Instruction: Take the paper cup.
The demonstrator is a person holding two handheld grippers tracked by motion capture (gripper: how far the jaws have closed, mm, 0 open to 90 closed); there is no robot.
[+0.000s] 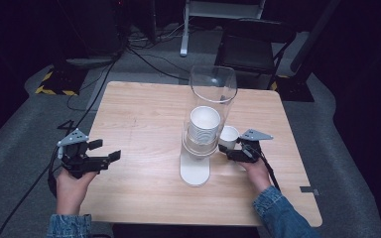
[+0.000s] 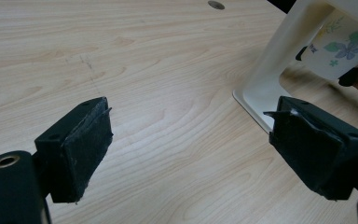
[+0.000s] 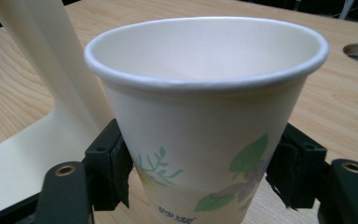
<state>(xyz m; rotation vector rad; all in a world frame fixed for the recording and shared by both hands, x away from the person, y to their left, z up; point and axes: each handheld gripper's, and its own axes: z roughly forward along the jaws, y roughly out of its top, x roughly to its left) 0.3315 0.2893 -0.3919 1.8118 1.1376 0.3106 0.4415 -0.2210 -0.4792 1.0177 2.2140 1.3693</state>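
Nearest the person's edge of the table, two denim-sleeved forearms reach in from below. The left hand holds the left claw at the table's left edge, just over the wood; its jaws stand wide apart and released, with bare wood grain showing between them in the left gripper view.

The right hand holds the right claw toward the right side of the table, a little back from the near edge. Its jaws are clenched on a paper cup, pressing the lower wall from both sides. In the right gripper view the cup stands upright, white with a rolled rim, empty inside, with green leaves and bluish flowers printed low on its wall.

Just left of that cup, near the middle of the table, stands a cup dispenser. Its flat white base rests on the wood nearer the person, and a clear tube rises from it, holding a stack of white cups in its lower part. The held cup sits just beside the bottom of the tube; I cannot tell whether it touches it.

Beyond the far edge, on the grey floor, lie black cables, and a dark chair stands behind the table's far right corner.
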